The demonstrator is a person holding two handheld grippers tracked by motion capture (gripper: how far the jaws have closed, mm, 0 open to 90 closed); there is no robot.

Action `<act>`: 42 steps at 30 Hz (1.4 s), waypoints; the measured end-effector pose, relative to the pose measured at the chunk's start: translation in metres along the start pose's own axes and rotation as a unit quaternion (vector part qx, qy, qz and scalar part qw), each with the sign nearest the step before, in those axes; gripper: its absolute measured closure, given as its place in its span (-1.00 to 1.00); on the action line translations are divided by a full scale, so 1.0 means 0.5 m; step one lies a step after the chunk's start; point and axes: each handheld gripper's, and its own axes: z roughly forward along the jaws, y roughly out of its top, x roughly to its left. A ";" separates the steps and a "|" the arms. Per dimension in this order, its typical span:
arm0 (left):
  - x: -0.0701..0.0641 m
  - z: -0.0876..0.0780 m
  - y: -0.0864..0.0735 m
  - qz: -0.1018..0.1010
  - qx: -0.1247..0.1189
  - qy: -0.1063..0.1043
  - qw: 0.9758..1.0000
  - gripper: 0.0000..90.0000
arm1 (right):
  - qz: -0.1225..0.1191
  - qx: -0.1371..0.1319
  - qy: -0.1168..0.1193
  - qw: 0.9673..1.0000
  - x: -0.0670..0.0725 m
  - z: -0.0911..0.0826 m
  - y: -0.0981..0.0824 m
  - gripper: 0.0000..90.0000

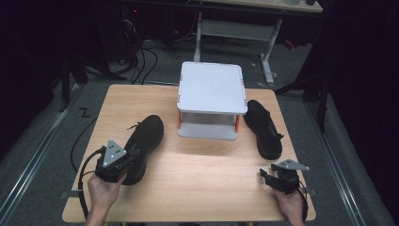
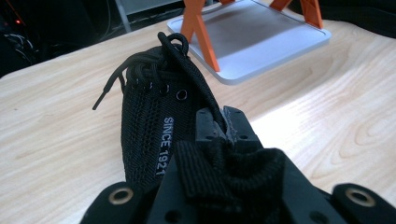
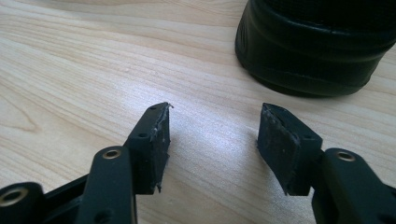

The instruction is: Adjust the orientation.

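1. High view: on the pale wooden table (image 1: 197,174) stands a white two-tier plastic rack with orange posts (image 1: 211,99) at about 12 o'clock from the table's middle. A black knitted lace-up shoe (image 1: 143,146) lies at roughly 9 o'clock of the rack. A second black shoe of smoother material (image 1: 263,128) lies at 3 o'clock. The left gripper (image 1: 123,159) sits at the knit shoe's heel end. The right gripper (image 1: 264,176) hovers at 6 o'clock of the smooth shoe, apart from it.

2. Left gripper view: the jaws are clenched on the knit shoe's heel collar and pull tab (image 2: 219,163). White lettering runs along its side. The mesh looks soft and light, so it would likely sag or swing from a heel pinch. The padded collar seems the firmest hold.

3. Right gripper view: the jaws stand spread wide, holding nothing above bare wood. The smooth shoe's rounded heel (image 3: 313,51) sits at 1 o'clock. It looks stiffer and slicker, so gripping its collar rim appears wiser than gripping the curved wall.
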 end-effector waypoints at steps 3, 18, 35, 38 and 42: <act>-0.007 -0.009 -0.008 -0.002 0.003 -0.003 1.000 0.91 | 0.000 -0.001 0.002 1.000 0.000 0.000 0.000 0.03; -0.060 -0.026 -0.030 0.013 0.012 -0.030 0.999 0.91 | -0.004 -0.014 0.043 0.999 0.013 -0.004 0.002 0.44; -0.134 0.034 -0.047 0.023 0.033 -0.086 0.995 0.91 | -0.017 -0.057 0.096 0.994 0.022 -0.022 0.075 0.47; -0.145 0.053 -0.050 0.028 0.036 -0.091 0.995 0.91 | -0.018 -0.064 0.103 0.992 0.020 -0.027 0.096 0.50; -0.161 0.085 -0.049 0.022 0.039 -0.099 0.994 0.91 | -0.009 -0.066 0.109 0.992 0.011 -0.026 0.126 0.49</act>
